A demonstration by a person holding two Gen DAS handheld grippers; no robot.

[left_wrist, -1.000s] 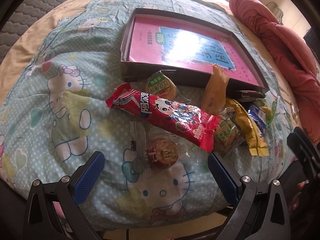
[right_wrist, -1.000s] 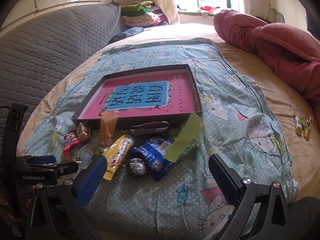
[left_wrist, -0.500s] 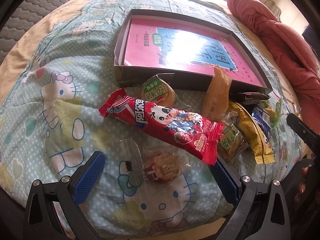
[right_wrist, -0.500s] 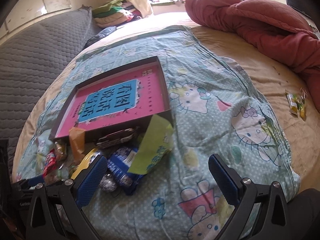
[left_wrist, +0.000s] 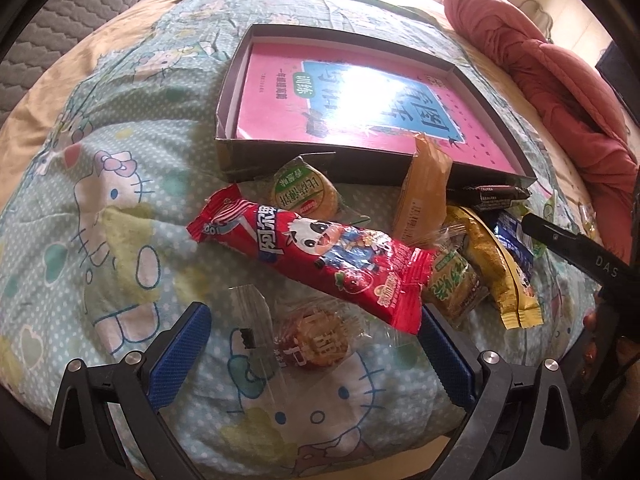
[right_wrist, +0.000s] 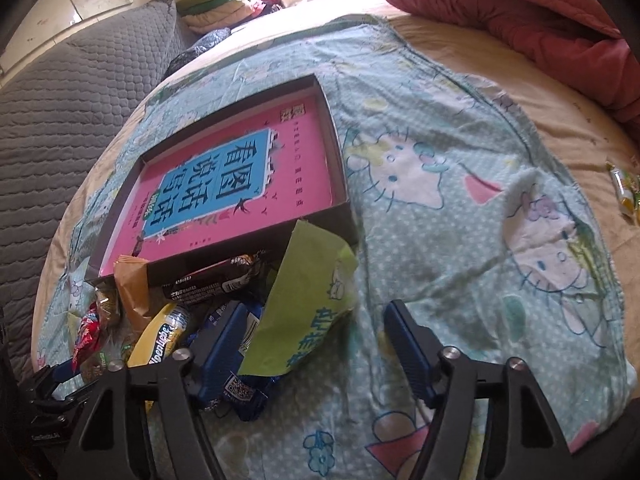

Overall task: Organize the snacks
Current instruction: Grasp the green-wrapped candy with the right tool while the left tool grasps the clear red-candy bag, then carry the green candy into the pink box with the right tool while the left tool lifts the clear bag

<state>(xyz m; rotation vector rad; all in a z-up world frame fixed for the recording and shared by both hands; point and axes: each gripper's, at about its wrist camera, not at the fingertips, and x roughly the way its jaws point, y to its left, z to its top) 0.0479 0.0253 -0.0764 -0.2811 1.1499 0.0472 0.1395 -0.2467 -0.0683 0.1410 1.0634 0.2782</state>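
Observation:
A pile of snacks lies on the bed in front of a shallow dark box (left_wrist: 228,120) with a pink book (left_wrist: 360,96) in it. My left gripper (left_wrist: 314,340) is open, its jaws on either side of a clear-wrapped round cookie (left_wrist: 312,336). A long red snack pack (left_wrist: 316,256) lies just beyond it. My right gripper (right_wrist: 316,340) is open around the lower end of a light green packet (right_wrist: 308,300), which leans on the box (right_wrist: 340,184). A blue packet (right_wrist: 240,388) and a yellow packet (right_wrist: 160,344) lie at its left finger.
A green round biscuit (left_wrist: 304,192), an orange packet (left_wrist: 424,196), a dark bar (left_wrist: 492,196) and a yellow packet (left_wrist: 504,272) sit near the box front. A red quilt (right_wrist: 520,8) lies far right. A small candy (right_wrist: 624,192) lies at the right. A grey padded surface (right_wrist: 60,92) is on the left.
Both grippers have moved closer to the snack pile. The left jaws now flank the clear-wrapped cookie. The right gripper has swung left and down and narrowed a little around the green packet.

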